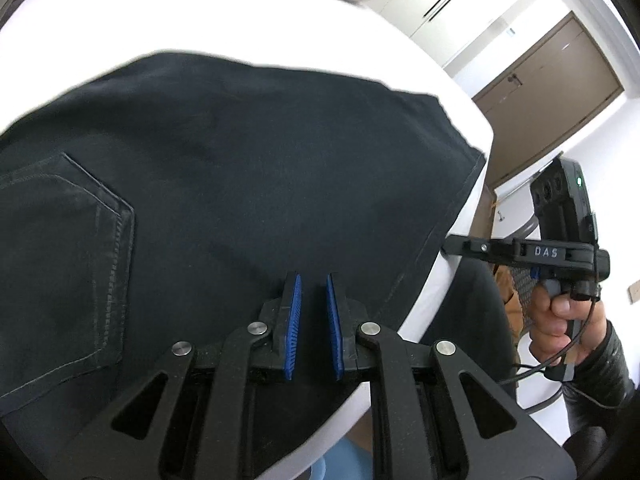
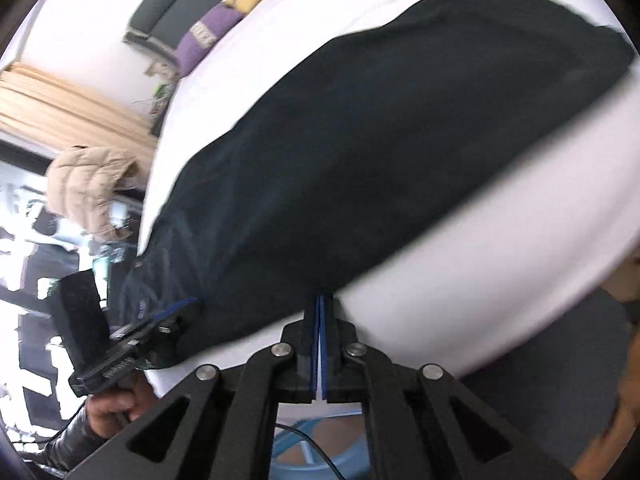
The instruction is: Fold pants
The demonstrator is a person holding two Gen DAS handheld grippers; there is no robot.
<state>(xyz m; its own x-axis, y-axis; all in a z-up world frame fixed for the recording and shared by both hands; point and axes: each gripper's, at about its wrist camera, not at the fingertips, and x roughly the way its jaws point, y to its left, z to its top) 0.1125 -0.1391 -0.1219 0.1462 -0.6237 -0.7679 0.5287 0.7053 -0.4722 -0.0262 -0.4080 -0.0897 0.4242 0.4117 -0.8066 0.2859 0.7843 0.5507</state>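
Black pants (image 1: 240, 168) lie spread on a white bed (image 1: 200, 16), back pocket (image 1: 64, 240) at the left. My left gripper (image 1: 314, 280) is open just above the fabric near the bed's near edge, holding nothing. My right gripper (image 2: 323, 300) is shut on the pants' edge (image 2: 320, 280) at the near side of the bed. In the left wrist view the right gripper (image 1: 444, 250) touches the hem at the bed's right edge. In the right wrist view the left gripper (image 2: 176, 312) sits at the pants' left end.
Pillows (image 2: 224, 20) lie at the head of the bed. A brown door (image 1: 548, 92) is beyond the bed. A beige jacket (image 2: 88, 192) hangs at the left. A blue stool (image 2: 316, 440) stands below the bed edge.
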